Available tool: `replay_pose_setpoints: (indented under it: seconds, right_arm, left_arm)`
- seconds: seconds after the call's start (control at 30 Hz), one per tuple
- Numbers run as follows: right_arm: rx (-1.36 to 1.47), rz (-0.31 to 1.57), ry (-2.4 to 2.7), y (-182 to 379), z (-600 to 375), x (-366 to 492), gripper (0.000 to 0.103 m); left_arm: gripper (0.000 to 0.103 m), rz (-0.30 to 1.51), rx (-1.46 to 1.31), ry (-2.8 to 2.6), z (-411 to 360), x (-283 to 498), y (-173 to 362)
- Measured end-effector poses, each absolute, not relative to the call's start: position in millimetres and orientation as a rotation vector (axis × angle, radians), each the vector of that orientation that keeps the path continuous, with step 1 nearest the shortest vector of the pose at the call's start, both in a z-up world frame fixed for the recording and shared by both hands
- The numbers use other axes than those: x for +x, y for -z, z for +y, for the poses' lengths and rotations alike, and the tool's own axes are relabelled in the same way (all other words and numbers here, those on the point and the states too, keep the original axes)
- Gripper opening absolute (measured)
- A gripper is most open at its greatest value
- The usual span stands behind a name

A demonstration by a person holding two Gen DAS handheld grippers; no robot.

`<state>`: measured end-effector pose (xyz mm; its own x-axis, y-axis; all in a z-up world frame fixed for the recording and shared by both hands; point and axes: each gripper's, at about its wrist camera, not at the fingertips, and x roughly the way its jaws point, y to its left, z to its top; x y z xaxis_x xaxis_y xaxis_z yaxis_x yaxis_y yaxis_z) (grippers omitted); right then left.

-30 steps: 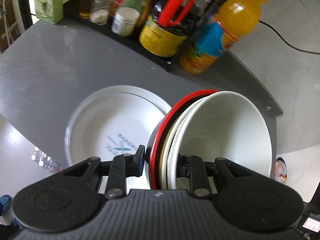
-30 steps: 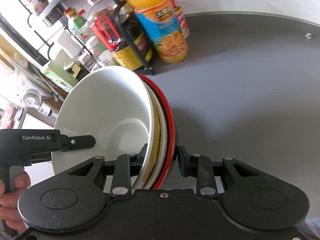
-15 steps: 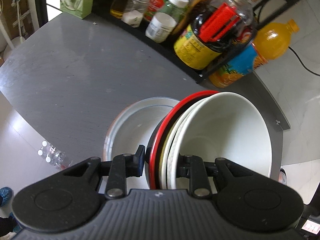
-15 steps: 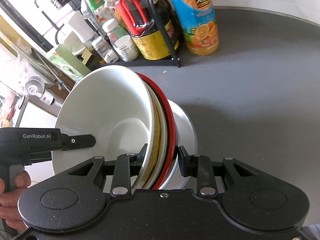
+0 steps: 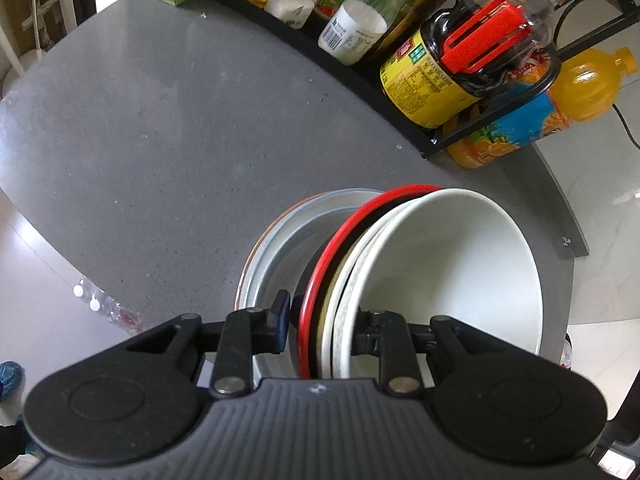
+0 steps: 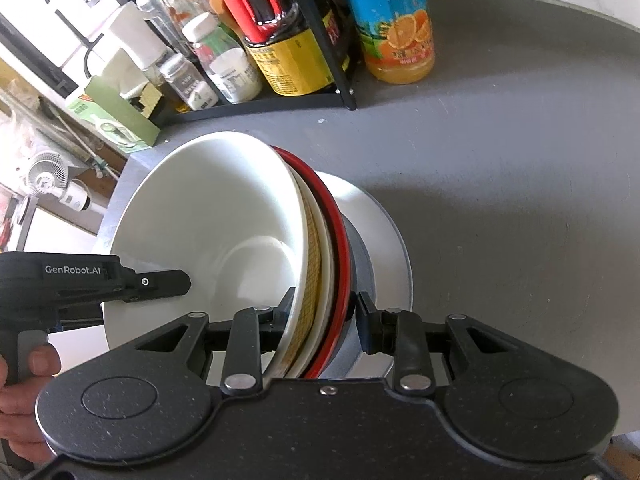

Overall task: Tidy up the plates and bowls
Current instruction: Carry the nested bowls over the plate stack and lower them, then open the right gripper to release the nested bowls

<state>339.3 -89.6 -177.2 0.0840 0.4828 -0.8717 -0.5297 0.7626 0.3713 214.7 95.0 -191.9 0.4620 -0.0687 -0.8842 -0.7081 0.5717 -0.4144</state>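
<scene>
A nested stack of bowls point(image 5: 452, 272) has a white bowl innermost, then a patterned one, then a red-rimmed black bowl point(image 5: 320, 280) outermost. My left gripper point(image 5: 324, 320) is shut on the stack's near rim. My right gripper point(image 6: 324, 320) is shut on the opposite rim of the same stack point(image 6: 224, 216). Under the stack, a pile of white plates point(image 5: 276, 240) lies on the grey counter point(image 5: 160, 140); in the right wrist view the plates point(image 6: 384, 232) stick out to the right. I cannot tell whether bowls and plates touch. A left-gripper finger point(image 6: 160, 282) reaches in from the left.
A black rack point(image 5: 360, 76) of sauce bottles and jars lines the counter's back edge. An orange juice bottle point(image 6: 396, 24) stands beside it and a green box point(image 6: 116, 116) at its other end. The counter's rounded edge point(image 5: 48, 208) drops to the floor. A hand point(image 6: 24, 380) holds the left gripper.
Both grippers have carried the bowl stack sideways over the plates. The plates lay fully exposed to its left and are now mostly covered by it. The rack looks closer.
</scene>
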Motion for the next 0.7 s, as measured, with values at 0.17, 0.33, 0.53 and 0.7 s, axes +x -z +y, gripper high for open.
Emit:
replay_pose_setpoints:
  seconds: [0.17,0.33,0.53,0.7]
  right_arm:
    - [-0.008,1.288,-0.731,182.3,-89.7,339.3,0.028]
    - [0.016,1.283,-0.69,183.5,-87.5,338.2,0.029]
    - [0.069,1.223,-0.649,174.4,-90.6,330.4,0.042]
    - [0.118,1.149,-0.592,152.2,-102.1,320.9,0.057]
  left_arm:
    - [0.025,1.035,-0.873,-0.452,97.0,218.8,193.9]
    - [0.026,1.05,-0.856,-0.416,100.5,223.5,194.5]
    - [0.033,1.03,-0.86,-0.369,102.7,215.7,187.7]
    - [0.049,0.973,-0.83,-0.355,109.8,202.9,169.2]
